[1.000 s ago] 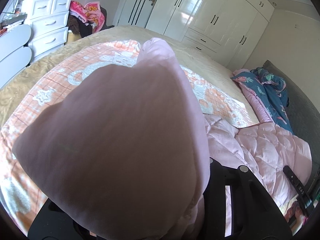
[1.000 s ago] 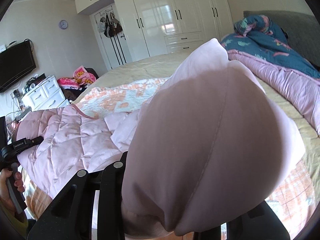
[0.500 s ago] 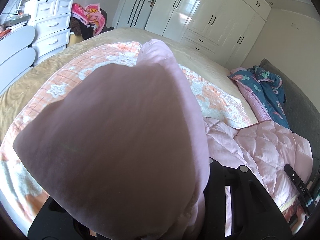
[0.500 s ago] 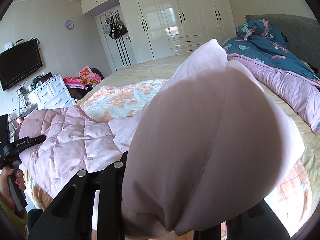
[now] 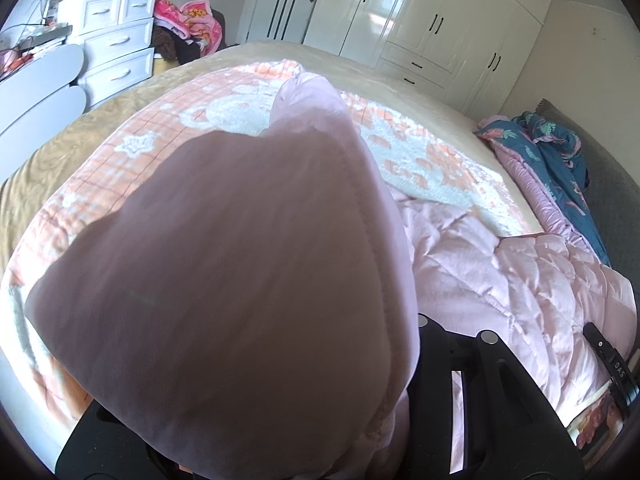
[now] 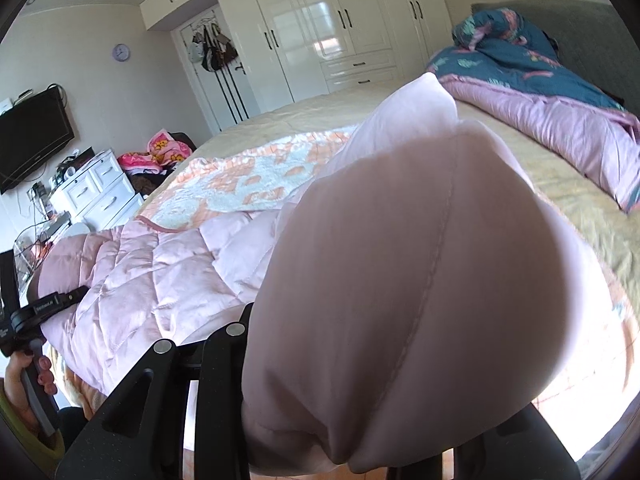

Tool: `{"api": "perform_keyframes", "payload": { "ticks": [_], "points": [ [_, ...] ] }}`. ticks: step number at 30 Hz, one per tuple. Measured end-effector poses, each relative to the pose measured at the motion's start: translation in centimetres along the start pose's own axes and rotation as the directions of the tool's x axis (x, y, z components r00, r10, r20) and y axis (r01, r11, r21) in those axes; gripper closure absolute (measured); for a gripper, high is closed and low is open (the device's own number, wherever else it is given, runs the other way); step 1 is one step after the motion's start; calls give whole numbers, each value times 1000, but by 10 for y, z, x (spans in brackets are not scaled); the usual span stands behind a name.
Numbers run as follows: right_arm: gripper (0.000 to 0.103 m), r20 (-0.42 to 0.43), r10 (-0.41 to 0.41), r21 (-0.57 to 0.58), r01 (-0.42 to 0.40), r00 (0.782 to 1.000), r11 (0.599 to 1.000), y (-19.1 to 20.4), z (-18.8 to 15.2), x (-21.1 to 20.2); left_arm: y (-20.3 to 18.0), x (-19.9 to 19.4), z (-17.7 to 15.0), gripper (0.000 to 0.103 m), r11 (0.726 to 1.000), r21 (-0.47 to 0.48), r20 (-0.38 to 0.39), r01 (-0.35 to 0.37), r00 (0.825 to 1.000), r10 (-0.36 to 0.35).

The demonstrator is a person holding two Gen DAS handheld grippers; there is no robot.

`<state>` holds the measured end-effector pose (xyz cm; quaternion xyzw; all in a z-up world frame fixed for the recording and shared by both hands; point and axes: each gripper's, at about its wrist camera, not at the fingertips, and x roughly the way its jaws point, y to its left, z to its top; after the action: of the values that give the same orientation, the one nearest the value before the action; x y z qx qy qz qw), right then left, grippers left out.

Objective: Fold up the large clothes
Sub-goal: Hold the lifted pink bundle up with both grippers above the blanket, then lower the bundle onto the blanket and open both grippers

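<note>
- Nearest of all, the left gripper [image 5: 280,420] is clamped on a bunched corner of the pink quilted coat [image 5: 500,264], whose smooth lining bulges up over its fingertips and hides them in the left wrist view.
- Likewise the right gripper [image 6: 360,420] is closed on another bunched part of the same pink quilted coat [image 6: 152,276], the fabric ballooning over the jaws; only the black frame shows beside it.
- At the lower left of the right wrist view, the person's left hand [image 6: 28,380] grips the handle of its tool.
- Between the two grippers the body of the coat lies spread, puffy and stitched in diamonds, on an orange-and-white checked blanket [image 5: 224,120].
- Under that blanket runs the tan bedspread [image 6: 560,176] of a wide bed.
- Farther along the bed, against a grey headboard [image 6: 592,44], a blue floral quilt [image 6: 512,60] with a pink underside lies crumpled.
- Beyond the bed's foot stand a white chest of drawers [image 5: 116,44] and a pile of pink and dark clothes [image 5: 192,28].
- Glossy white wardrobes [image 6: 320,32] fill the far wall, with bags [image 6: 212,48] hung on a door; a wall clock [image 6: 121,52] and a dark television [image 6: 32,136] sit on the left wall.
</note>
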<state>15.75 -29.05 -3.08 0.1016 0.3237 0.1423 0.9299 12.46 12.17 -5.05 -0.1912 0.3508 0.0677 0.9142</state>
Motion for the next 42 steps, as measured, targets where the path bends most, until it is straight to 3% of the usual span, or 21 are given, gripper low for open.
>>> {"api": "perform_keyframes", "payload": {
  "ticks": [11,14,19,26,30,33,37,42],
  "points": [
    [65,-67,-18,103,25,998,994,-20,-9,23,4,17,-9,64,999,-11,-16,-31,999,30],
    [57,-90,-28,129,39,996,991,-23,-17,26,3,18,-12,63,999,-3,-15,-37,999,37],
    [28,-143,-5,243,40,990,969,-41,-31,24,3,19,-16,60,999,1,-15,-39,999,39],
    [17,-116,-63,292,95,991,952,-55,-51,-32,3,19,-19,59,999,0,-15,-32,999,32],
    [15,4,-173,243,167,985,956,-44,-53,-74,3,18,-20,55,1000,-3,-15,-25,1000,25],
    [8,48,-171,164,162,984,973,-28,-43,-82,7,16,-21,49,1000,-18,-23,-12,1000,12],
    [8,-56,-98,1,98,994,995,4,-28,-47,17,1,-22,42,999,-44,-38,18,999,-20],
    [6,-141,-135,-78,125,981,989,25,-24,-8,25,-34,-26,40,999,-34,-29,35,999,-36]
  ]
}}
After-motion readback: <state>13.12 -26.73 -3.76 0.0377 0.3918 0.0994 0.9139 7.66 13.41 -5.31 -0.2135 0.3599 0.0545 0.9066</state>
